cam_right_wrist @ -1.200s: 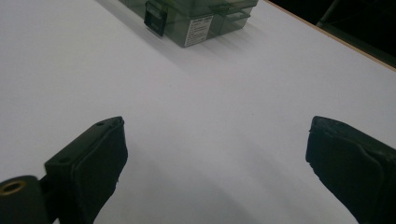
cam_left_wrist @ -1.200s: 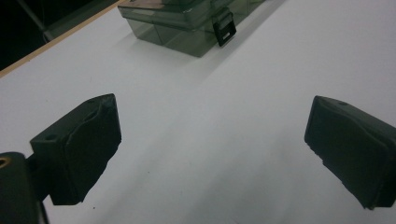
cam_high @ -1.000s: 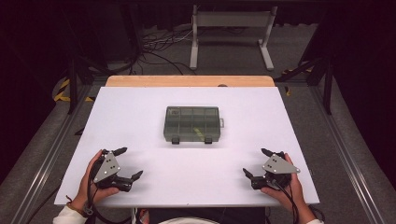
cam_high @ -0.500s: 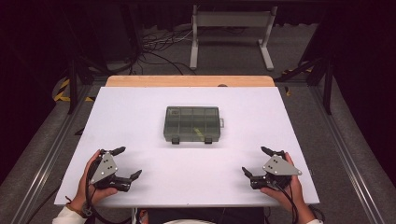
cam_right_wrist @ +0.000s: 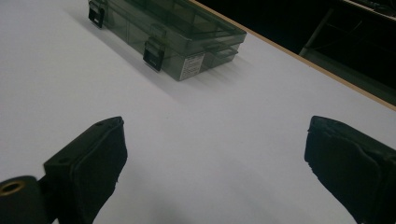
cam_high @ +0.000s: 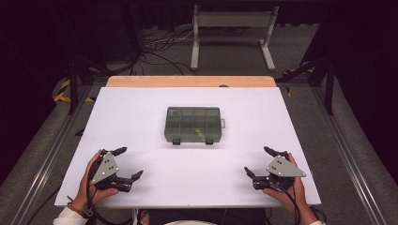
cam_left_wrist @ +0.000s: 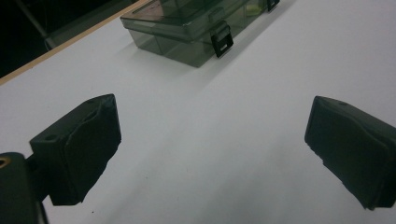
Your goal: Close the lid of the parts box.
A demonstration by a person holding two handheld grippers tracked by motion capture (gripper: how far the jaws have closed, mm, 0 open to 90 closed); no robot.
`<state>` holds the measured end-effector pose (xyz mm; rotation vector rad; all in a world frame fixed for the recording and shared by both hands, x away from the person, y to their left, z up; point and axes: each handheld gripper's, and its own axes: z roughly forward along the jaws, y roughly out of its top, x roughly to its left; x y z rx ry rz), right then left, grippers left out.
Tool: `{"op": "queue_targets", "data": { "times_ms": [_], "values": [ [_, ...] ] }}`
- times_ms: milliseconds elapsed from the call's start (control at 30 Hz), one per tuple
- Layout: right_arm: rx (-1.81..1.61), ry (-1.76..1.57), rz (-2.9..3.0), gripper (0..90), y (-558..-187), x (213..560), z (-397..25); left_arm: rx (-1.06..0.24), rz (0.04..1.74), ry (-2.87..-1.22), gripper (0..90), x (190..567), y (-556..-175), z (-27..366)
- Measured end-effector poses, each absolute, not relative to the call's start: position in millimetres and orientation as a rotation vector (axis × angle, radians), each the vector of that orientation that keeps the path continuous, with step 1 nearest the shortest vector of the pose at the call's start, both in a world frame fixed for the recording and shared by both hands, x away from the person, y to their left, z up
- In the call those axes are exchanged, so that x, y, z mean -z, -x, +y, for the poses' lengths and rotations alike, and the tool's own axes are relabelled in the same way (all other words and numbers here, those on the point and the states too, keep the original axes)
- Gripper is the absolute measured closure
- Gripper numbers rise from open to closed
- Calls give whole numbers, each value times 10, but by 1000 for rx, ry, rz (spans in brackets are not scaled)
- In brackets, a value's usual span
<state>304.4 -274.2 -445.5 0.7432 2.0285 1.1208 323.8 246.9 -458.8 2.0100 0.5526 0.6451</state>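
The closed compartment box (cam_high: 193, 124) sits mid-table, at 1 o'clock from the left gripper (cam_high: 123, 163) and 11 o'clock from the right gripper (cam_high: 257, 161), both wide open and empty; a one-sided push could skid it off line.

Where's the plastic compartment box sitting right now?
In the high view the box lies closed at the middle of the white table, toward the far edge, latches facing the person, apart from the left gripper and right gripper.
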Motion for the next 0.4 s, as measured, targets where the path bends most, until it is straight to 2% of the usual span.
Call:
{"op": "queue_targets", "data": {
  "times_ms": [400],
  "values": [
    [-1121, -763, 2041, 62, -3089, 4474, -2740, -634, 560, -2010, 43, 4596, -3286, 2444]
  ]
}}
